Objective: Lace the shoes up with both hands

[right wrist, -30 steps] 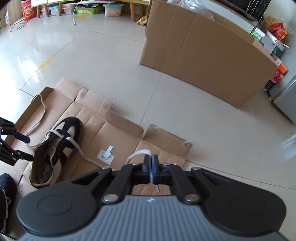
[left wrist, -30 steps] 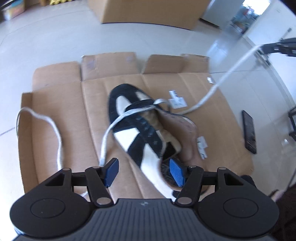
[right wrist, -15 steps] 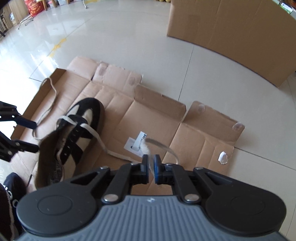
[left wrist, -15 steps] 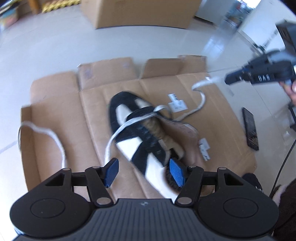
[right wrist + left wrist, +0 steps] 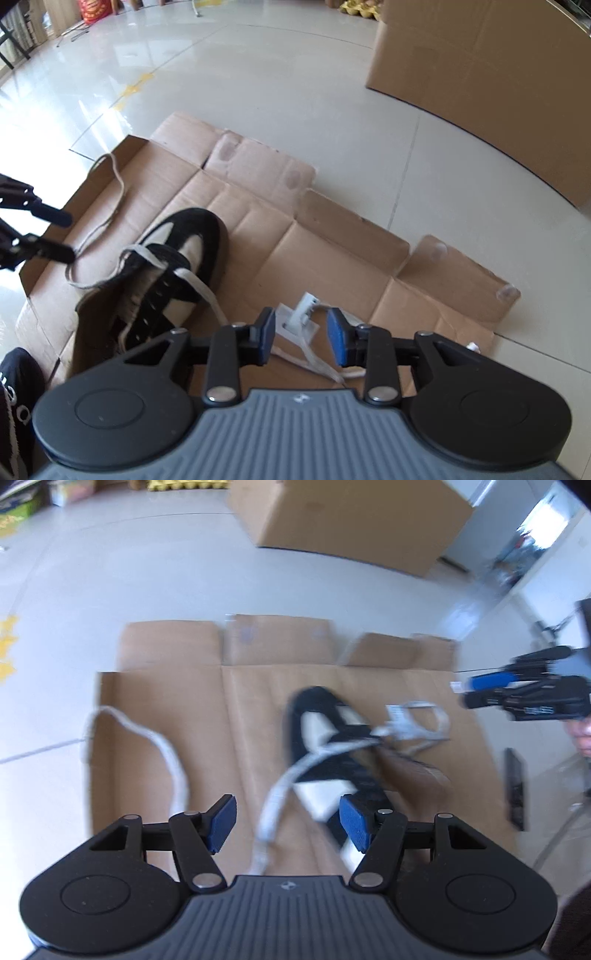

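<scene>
The right tool (image 5: 301, 341) is opening, its lace end (image 5: 317, 360) dropped on the cardboard (image 5: 332, 258). The left tool (image 5: 284, 821) stands apart, empty. Next, someone must grab a lace beside the shoe (image 5: 177, 266).

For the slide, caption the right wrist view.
Right gripper opening above slack shoelace beside black-and-cream shoe on flattened cardboard.

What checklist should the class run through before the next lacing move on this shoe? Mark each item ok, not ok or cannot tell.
1. Shoe resting on the flattened cardboard: ok.
2. Right gripper free of the lace: ok; its jaws are opening, and the lace's right end lies loose on the cardboard below them.
3. Left gripper open and empty: ok.
4. Lace's left end within sight, trailing over the cardboard: ok.
5. Which eyelets are already threaded: cannot tell.
6. Left wrist view sharp enough to aim by: not ok, blurred.
</scene>
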`<state>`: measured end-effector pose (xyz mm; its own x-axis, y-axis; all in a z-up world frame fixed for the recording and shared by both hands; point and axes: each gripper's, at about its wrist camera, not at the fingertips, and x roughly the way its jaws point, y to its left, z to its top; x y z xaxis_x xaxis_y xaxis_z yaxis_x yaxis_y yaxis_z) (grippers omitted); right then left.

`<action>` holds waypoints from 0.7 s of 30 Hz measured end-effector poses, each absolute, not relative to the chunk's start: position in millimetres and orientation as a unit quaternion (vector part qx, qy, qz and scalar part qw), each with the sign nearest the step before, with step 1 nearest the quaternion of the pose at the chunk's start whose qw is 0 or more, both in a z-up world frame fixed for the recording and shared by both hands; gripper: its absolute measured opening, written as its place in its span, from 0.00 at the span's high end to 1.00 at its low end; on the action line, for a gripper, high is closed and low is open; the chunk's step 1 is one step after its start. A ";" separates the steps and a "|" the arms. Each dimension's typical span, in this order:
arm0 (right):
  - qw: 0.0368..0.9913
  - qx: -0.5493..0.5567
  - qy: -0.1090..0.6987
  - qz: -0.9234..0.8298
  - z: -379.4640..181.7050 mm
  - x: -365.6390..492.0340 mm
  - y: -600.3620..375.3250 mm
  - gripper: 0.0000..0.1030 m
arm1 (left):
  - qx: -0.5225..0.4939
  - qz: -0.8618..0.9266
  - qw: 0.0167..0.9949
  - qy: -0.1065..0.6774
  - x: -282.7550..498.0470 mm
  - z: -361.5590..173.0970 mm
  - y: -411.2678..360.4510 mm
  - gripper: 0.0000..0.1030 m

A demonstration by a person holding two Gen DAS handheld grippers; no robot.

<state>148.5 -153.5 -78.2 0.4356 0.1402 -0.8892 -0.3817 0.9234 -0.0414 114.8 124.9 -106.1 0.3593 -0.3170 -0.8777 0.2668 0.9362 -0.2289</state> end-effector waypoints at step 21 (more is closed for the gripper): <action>0.807 -0.087 0.551 0.193 -138.2 138.4 -123.2 0.69 | -0.006 -0.252 0.812 0.527 129.6 -150.0 97.8 0.44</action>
<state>138.4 -123.2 -138.2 0.3187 0.2149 -0.9231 -0.4071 0.9106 0.0715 129.6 97.8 -150.0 0.3184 -0.4159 -0.8519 0.4022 0.8730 -0.2758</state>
